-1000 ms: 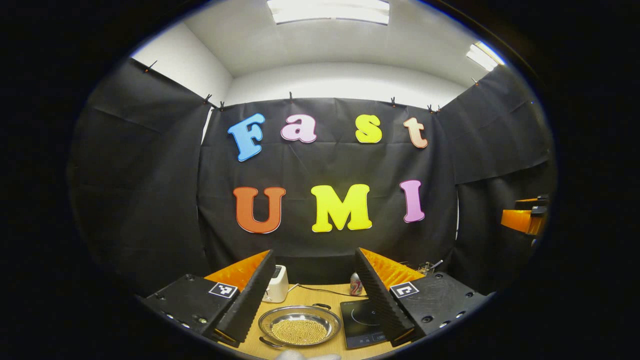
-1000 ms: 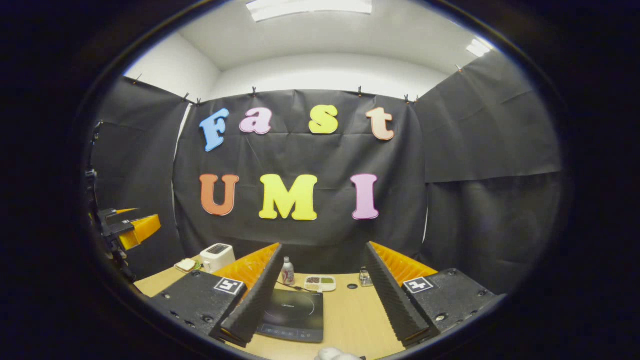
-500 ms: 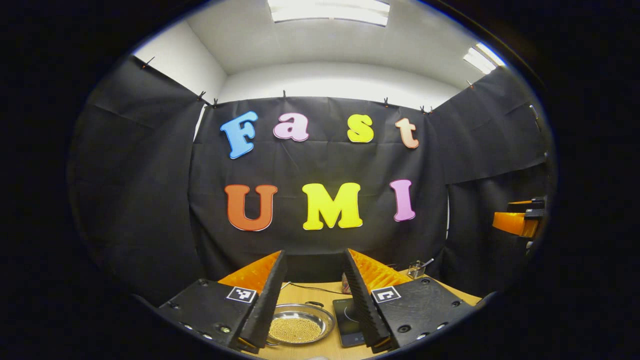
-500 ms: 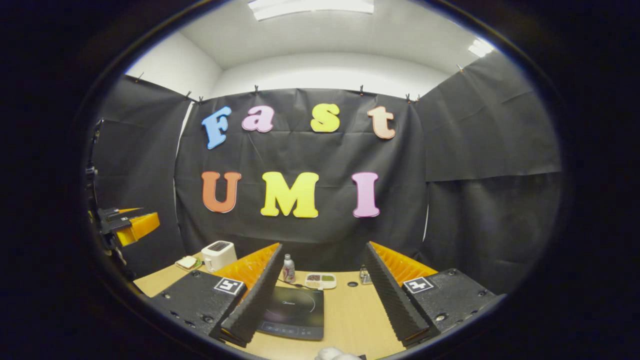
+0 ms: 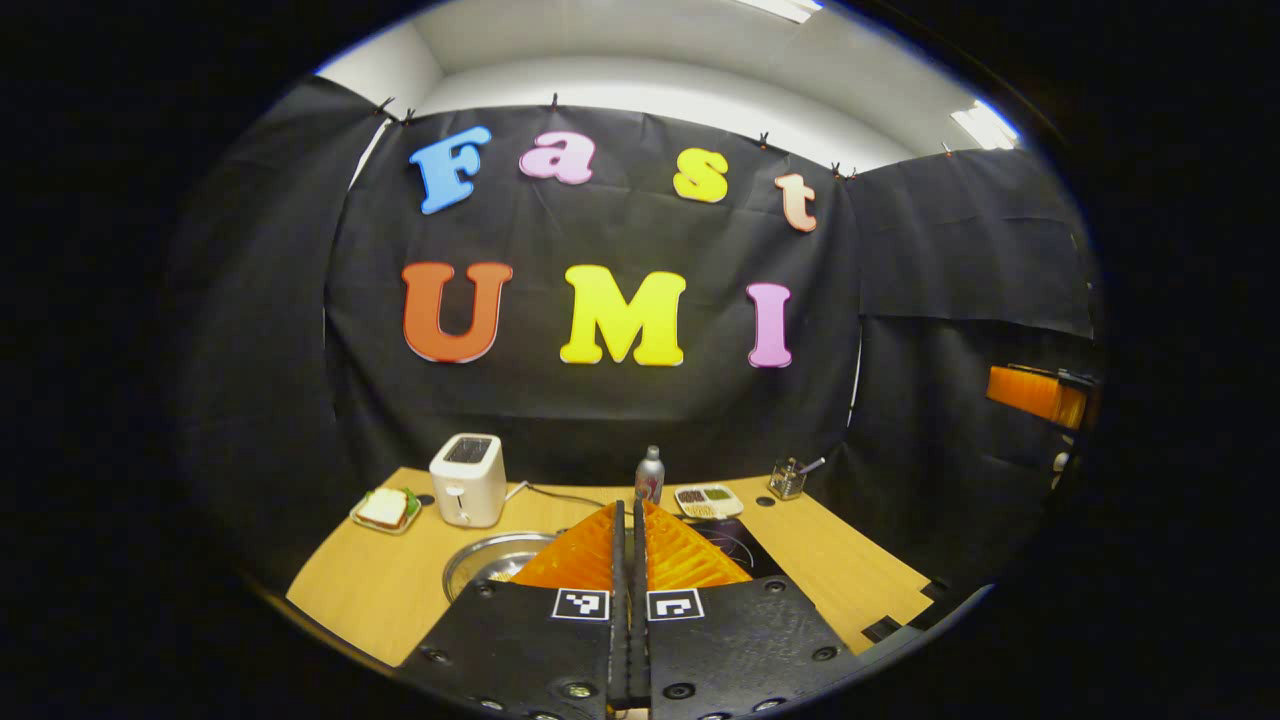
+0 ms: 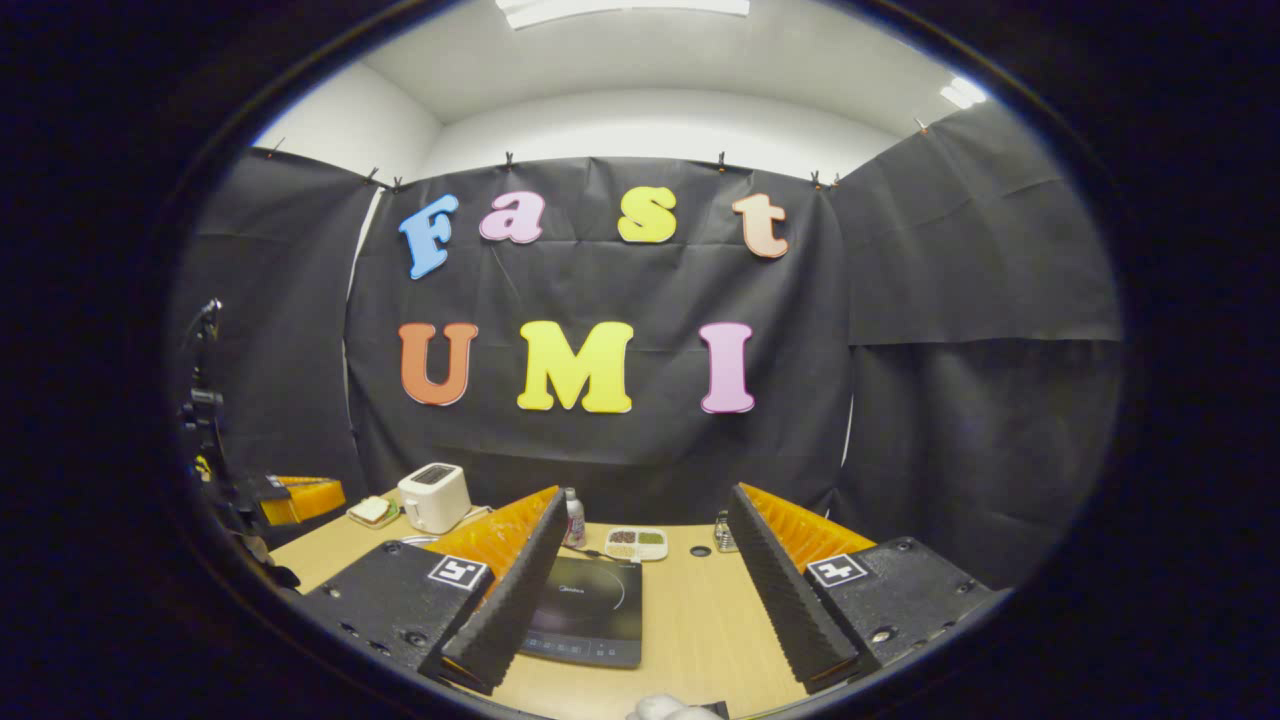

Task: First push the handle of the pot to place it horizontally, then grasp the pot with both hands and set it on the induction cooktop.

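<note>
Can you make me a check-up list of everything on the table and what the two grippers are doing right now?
Surface: wooden table, flat, light brown.
Job's things: metal pot left of the black induction cooktop, not on it; the pot is partly hidden behind the left gripper, handle not visible.
Clutter: white toaster, sandwich on a plate, bottle, divided snack tray, small holder with utensils, all along the back.
Grippers: left gripper shut, holding nothing; right gripper open wide, empty, above the table with the cooktop partly between its fingers.
Cables: a thin cord runs along the table from beside the toaster.
Surroundings: black cloth wall, ceiling lights on.
</note>
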A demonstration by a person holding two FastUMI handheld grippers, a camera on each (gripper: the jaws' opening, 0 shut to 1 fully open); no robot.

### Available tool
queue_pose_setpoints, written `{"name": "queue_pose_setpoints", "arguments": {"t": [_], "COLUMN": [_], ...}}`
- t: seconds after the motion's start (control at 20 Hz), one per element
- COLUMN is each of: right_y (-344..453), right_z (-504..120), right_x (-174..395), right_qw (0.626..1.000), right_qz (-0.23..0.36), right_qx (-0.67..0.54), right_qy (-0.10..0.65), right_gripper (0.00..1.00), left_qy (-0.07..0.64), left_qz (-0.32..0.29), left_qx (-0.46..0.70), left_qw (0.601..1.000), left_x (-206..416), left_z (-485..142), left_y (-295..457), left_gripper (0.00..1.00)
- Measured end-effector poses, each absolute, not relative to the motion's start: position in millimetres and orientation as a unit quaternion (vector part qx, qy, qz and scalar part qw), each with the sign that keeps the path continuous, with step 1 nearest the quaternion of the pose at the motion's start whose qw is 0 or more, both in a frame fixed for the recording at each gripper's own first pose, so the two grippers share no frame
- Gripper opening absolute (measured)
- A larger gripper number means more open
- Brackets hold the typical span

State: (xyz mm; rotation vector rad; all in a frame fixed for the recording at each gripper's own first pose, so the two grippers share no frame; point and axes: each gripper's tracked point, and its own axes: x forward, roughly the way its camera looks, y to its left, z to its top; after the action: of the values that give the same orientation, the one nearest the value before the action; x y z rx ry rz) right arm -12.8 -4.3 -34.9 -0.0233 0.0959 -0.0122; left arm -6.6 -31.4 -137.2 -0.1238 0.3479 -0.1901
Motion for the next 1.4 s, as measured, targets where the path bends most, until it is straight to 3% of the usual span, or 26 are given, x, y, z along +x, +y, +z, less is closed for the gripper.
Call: {"name": "queue_pose_setpoints", "arguments": {"t": [0.25,0.45,0.75,0.8,0.85,1.15,1.2,1.25,1.3,1.35,1.4], "right_y": [-15,-28,-33,-35,-37,-52,-53,-54,-55,-55,-55], "right_z": [-52,-60,-82,-87,-92,-120,-123,-124,-126,-127,-132], "right_x": [-22,-29,-28,-28,-28,-25,-24,-22,-21,-19,-19], "right_qw": [0.997,0.995,0.993,0.992,0.991,0.986,0.985,0.985,0.985,0.984,0.984], "right_qz": [-0.025,-0.045,-0.058,-0.061,-0.066,-0.088,-0.09,-0.091,-0.092,-0.092,-0.091], "right_qx": [-0.018,-0.017,0.008,0.01,0.012,0.034,0.036,0.038,0.04,0.041,0.043], "right_qy": [0.074,0.087,0.106,0.109,0.114,0.14,0.141,0.142,0.142,0.144,0.148], "right_gripper": [0.96,0.96,1.0,0.97,1.0,0.97,0.96,0.96,0.97,0.96,1.0], "left_qy": [0.311,0.4,0.484,0.494,0.502,0.539,0.54,0.544,0.546,0.552,0.553], "left_qz": [-0.06,-0.046,-0.05,-0.049,-0.047,-0.045,-0.041,-0.038,-0.034,-0.034,-0.035], "left_qx": [-0.048,-0.044,-0.031,-0.025,-0.015,0.017,0.02,0.018,0.018,0.015,0.011], "left_qw": [0.947,0.914,0.873,0.868,0.863,0.841,0.84,0.838,0.837,0.833,0.832], "left_x": [-23,-46,-52,-50,-51,-43,-42,-41,-41,-42,-43], "left_z": [-270,-339,-380,-384,-388,-409,-411,-413,-416,-418,-422], "left_y": [-5,9,25,29,34,57,62,65,69,72,73], "left_gripper": [0.0,0.0,0.0,0.1,0.0,0.0,0.1,0.0,0.1,0.0,0.0]}}
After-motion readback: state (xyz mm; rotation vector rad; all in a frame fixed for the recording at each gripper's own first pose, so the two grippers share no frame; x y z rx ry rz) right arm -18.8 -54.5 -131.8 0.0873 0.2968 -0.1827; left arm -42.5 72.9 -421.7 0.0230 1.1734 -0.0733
